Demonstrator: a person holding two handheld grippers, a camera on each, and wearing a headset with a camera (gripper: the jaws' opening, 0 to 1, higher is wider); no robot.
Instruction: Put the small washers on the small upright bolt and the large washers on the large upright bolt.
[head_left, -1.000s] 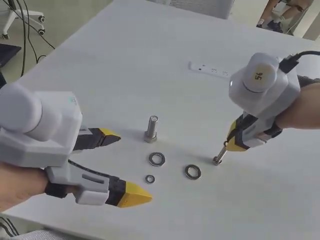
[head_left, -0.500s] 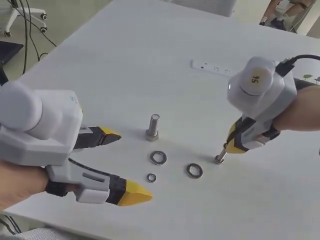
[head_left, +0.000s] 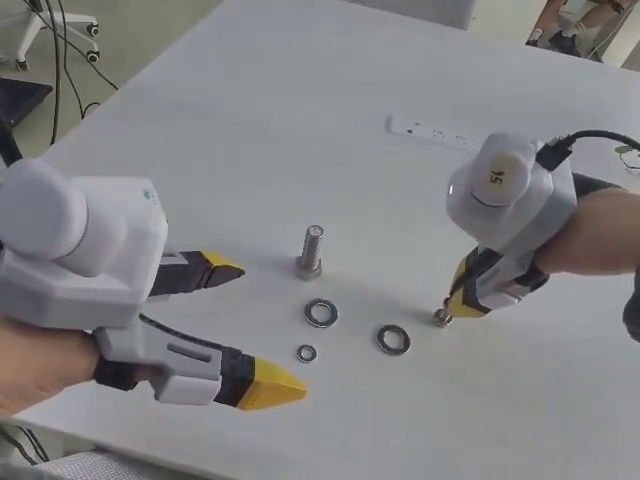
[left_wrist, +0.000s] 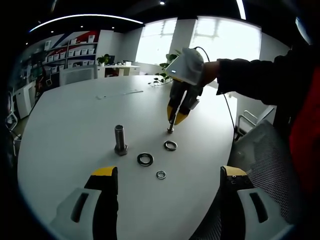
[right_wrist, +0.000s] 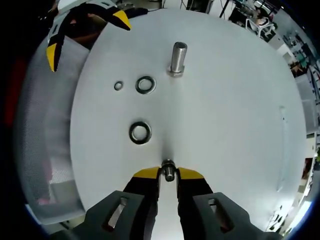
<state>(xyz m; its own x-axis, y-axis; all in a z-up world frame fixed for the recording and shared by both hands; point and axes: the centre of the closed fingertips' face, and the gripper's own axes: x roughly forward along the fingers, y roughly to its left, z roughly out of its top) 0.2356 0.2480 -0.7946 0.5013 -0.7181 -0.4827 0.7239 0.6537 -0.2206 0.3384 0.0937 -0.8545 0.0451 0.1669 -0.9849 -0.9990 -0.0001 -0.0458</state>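
The small bolt (right_wrist: 169, 170) is pinched between the jaws of the right gripper (head_left: 455, 305), toward the near edge of the desk (head_left: 300, 120). Beside it are laid two large washers (head_left: 320, 313) and a small washer (head_left: 306, 353) (all flat), with the large bolt (head_left: 311, 250) beyond. The left gripper (head_left: 265, 327) is held spread.

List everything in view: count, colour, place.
large bolt: 1, silver, upright mid-table
small bolt: 1, silver, between the right gripper's jaws
large washers: 2, silver, flat between the bolts
small washer: 1, silver, flat beside the large washers
power strip: 1, white, far side of the table
table: 1, white
left gripper: 1, white, yellow tips, jaws open
right gripper: 1, same colours, jaws shut on small bolt
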